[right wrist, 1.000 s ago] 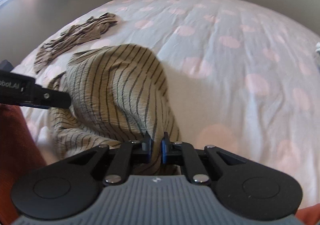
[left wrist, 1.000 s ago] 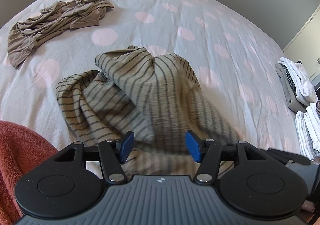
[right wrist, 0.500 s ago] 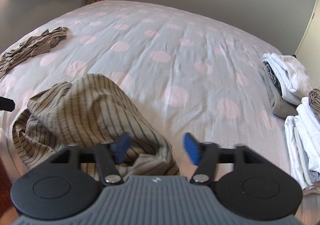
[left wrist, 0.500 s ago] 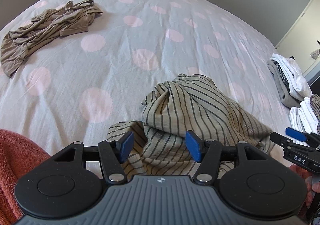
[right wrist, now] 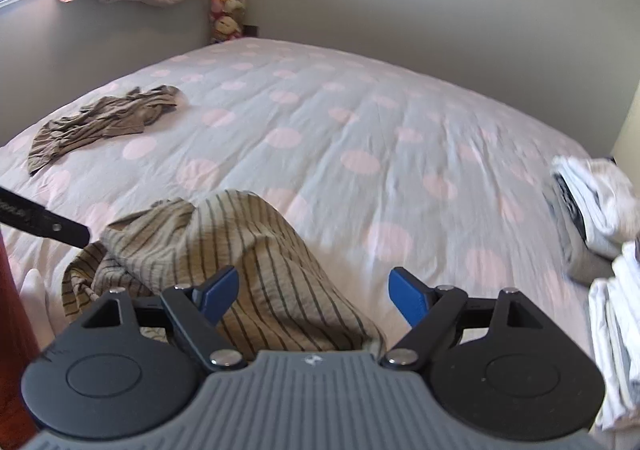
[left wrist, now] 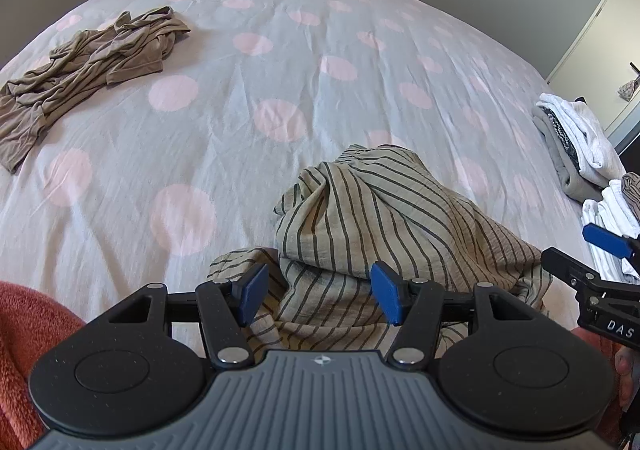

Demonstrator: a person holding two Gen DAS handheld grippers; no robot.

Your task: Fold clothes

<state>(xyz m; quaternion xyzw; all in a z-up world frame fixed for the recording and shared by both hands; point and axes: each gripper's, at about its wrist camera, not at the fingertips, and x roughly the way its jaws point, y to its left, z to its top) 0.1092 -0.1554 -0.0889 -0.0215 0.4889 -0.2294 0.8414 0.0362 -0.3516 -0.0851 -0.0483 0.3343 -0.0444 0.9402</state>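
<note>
Striped garment (left wrist: 360, 218) crumpled on bed (left wrist: 280, 70).

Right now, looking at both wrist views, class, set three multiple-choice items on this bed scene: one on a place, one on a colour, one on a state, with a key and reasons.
1. Where do the folded white clothes lie?
A. At the right edge of the bed
B. At the left edge, beside the brown garment
C. Under the striped garment

2. What colour are the dots on the bedspread?
A. Green
B. Pink
C. Black

3. In what state is the striped garment?
A. Neatly folded flat
C. Hanging from a hook
B. Crumpled in a heap

Key:
1 A: the white stack sits at the right edge in both views, far from the brown garment.
2 B: pink dots cover the grey cover.
3 B: it lies bunched on the bed; the left gripper stands open over it, and the right gripper jaws are opening, with no pad pressing the cloth.
</note>
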